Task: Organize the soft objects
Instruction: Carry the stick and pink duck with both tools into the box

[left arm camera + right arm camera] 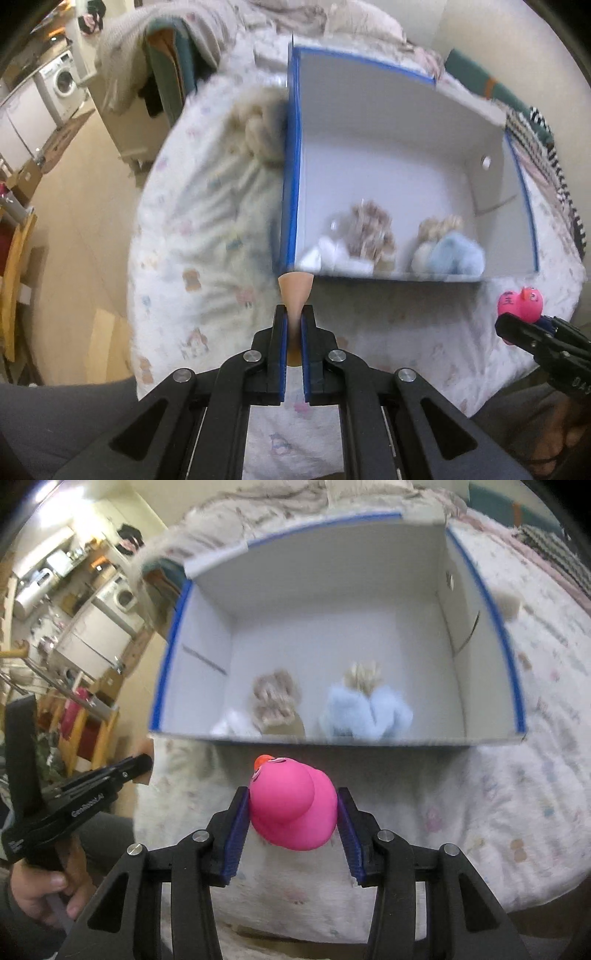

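A white box with blue edges (291, 166) (369, 590) stands open on the bed. Inside, by its near wall, lie a beige plush (371, 229) (275, 698), a white soft piece (332, 254) and a light blue plush (452, 253) (369, 712). My left gripper (294, 314) is shut on a thin peach-coloured soft piece (295, 290), just in front of the box's near left corner. My right gripper (291, 801) is shut on a pink rubber duck (291, 805) (521, 301), held above the sheet before the box's near wall.
The bed has a pale patterned sheet (207, 236). A beige plush (258, 125) lies on it against the box's left wall, and a tan block (508, 605) to the box's right. The floor drops off at the left. A hand (37, 893) holds the left gripper (136, 766).
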The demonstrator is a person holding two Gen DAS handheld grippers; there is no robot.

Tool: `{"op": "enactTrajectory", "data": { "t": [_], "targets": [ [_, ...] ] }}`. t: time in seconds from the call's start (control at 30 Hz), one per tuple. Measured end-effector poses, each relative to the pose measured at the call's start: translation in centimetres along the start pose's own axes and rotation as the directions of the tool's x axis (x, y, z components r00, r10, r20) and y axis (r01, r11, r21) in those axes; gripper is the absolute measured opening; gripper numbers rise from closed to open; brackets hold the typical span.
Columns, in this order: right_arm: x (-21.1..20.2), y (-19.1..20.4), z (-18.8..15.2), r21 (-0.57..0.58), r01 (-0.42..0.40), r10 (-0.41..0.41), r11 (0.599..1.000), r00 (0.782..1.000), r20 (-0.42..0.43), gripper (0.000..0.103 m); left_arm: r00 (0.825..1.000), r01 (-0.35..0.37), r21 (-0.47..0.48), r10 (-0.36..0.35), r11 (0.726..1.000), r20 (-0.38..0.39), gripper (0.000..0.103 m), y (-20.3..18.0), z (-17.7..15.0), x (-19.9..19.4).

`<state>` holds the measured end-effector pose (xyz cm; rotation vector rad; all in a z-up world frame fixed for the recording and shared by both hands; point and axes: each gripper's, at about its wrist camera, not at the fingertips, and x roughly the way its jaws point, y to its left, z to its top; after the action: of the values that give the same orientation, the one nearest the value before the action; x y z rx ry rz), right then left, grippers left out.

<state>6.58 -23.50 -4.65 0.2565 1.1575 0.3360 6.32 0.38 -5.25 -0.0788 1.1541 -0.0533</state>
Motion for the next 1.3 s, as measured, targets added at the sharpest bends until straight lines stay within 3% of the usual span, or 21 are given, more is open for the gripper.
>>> {"op": "enactTrajectory", "data": {
  "t": [0.27,0.6,0.87,1.1,1.17,1.23,1.3],
  "targets": [
    [-3.2,0.3,4.6,-0.007,-0.006,0.007,1.000,0.994,0.112,0.048,0.994,0.015,0.019,-0.017,1.000,0.108,0.006,-0.9,4.3,-3.3],
    [-3.7,-0.5,9.7,0.016,-0.017,0.014,1.000,0.985,0.172,0.048,0.988,0.024,0.074,-0.035,0.997,0.148,0.006,-3.9,9.3,-3.5],
    [-0.1,-1.7,11.1,0.045,-0.023,0.015,0.999,0.985,0.173,0.048,0.991,0.030,0.087,-0.041,0.996,0.126,0.006,-6.1,11.5,-0.4],
    [4.5,-3.6,10.3,0.110,-0.033,0.023,0.993,0.996,0.091,0.048,0.991,0.016,0.110,-0.030,0.994,0.130,0.006,-7.1,11.0,4.0],
    [5.2,-3.5,10.4,0.107,-0.027,0.019,0.994,0.997,0.080,0.048,0.995,-0.005,0.108,-0.005,0.994,0.095,0.006,-7.4,10.8,5.7],
    [5.7,-3.3,10.6,0.088,-0.006,0.000,0.996,0.997,0.071,0.048,0.998,0.034,0.096,-0.039,0.995,0.052,0.007,-7.5,10.7,6.8],
    [6.1,-3.3,10.7,0.087,-0.005,0.000,0.996,0.998,0.062,0.048,0.999,0.028,0.101,-0.032,0.994,0.037,0.007,-7.6,10.6,7.3]
  ]
}}
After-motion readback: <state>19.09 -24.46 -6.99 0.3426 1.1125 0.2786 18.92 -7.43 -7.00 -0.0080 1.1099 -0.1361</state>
